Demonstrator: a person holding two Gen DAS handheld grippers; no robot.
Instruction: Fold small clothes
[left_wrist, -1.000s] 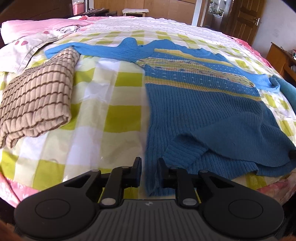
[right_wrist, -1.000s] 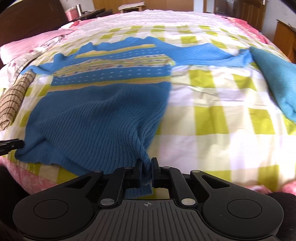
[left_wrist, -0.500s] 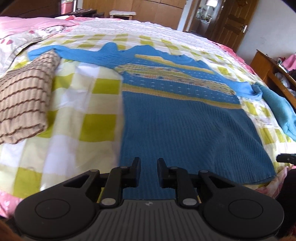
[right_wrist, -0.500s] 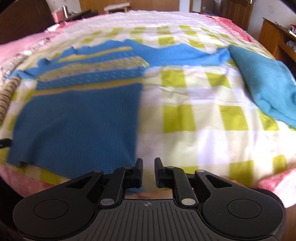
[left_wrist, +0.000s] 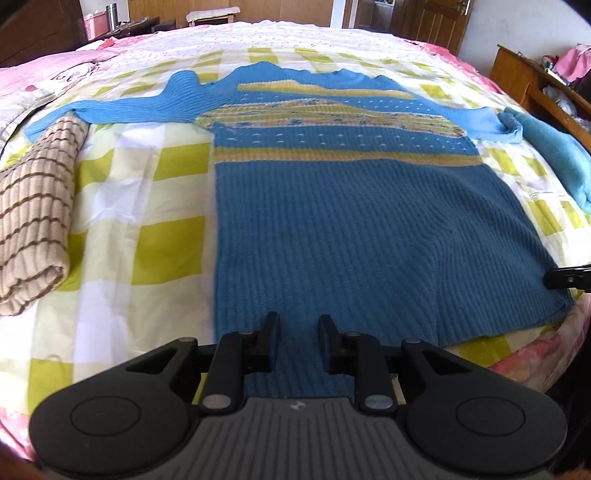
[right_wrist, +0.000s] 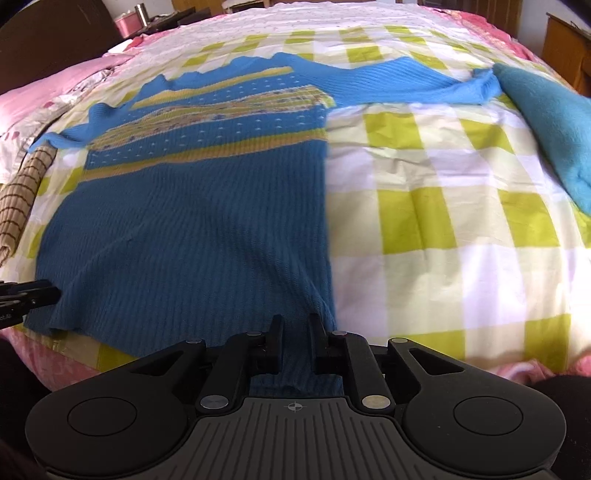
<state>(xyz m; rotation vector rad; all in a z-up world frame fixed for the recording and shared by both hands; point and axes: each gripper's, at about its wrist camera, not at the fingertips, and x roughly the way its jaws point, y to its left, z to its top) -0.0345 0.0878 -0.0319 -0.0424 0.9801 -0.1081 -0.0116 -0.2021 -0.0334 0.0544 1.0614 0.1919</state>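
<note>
A blue knit sweater (left_wrist: 351, 229) with yellow patterned bands lies spread flat on the checked bedsheet (left_wrist: 147, 206), sleeves stretched out to both sides. My left gripper (left_wrist: 298, 325) hovers over the hem near its left corner. Its jaws are opening, the knit shows in the gap and the pads do not press on it. My right gripper (right_wrist: 295, 325) is over the right hem corner of the sweater (right_wrist: 192, 229). Those jaws are closing a little, a clear gap remains and nothing is pinched. Each gripper's tip shows at the edge of the other's view.
A folded beige cloth with brown stripes (left_wrist: 33, 206) lies left of the sweater, under its sleeve end. A teal garment (right_wrist: 554, 122) lies at the right by the other sleeve. The bed edge runs just below the hem. Pink bedding (left_wrist: 44, 66) and wooden furniture (left_wrist: 517, 74) lie beyond.
A second ago the right gripper was shut on the rumpled hem; it has let go. The sweater's lower part now lies flat. The left gripper has shifted right onto the hem.
</note>
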